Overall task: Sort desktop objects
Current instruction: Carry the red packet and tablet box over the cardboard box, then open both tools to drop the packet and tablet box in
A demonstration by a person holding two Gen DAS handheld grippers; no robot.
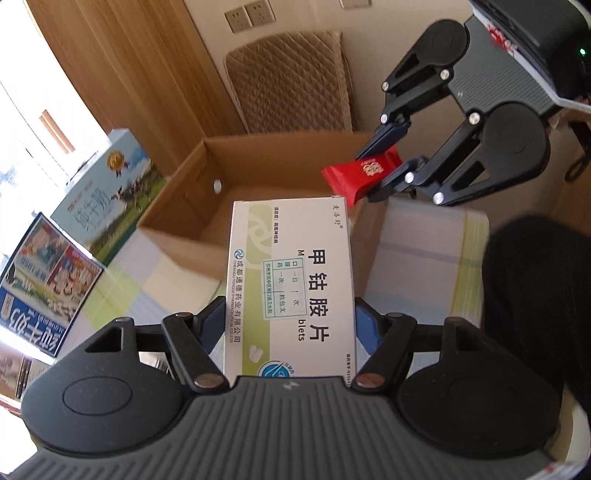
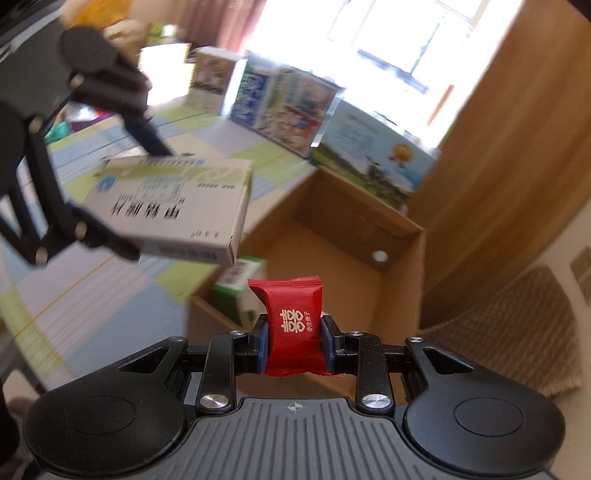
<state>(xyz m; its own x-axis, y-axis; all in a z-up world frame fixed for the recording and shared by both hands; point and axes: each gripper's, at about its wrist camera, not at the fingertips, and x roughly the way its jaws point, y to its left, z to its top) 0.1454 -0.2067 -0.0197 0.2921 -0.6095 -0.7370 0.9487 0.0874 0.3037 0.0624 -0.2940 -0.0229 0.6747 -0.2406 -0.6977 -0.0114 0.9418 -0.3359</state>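
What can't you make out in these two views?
- Left wrist view: cardboard box floor, mostly hidden behind the medicine box.
- Right wrist view: green and white carton inside the cardboard box, blurred and partly behind the red candy.
- Right wrist view: milk cartons, print blurred, washed out.

A home room: wooden wardrobe [image 1: 122, 74], wall sockets [image 1: 249, 16], quilted cushion [image 1: 291, 79] at the far wall, pastel checked tablecloth [image 1: 424, 251], sunlit window [image 2: 399, 37].
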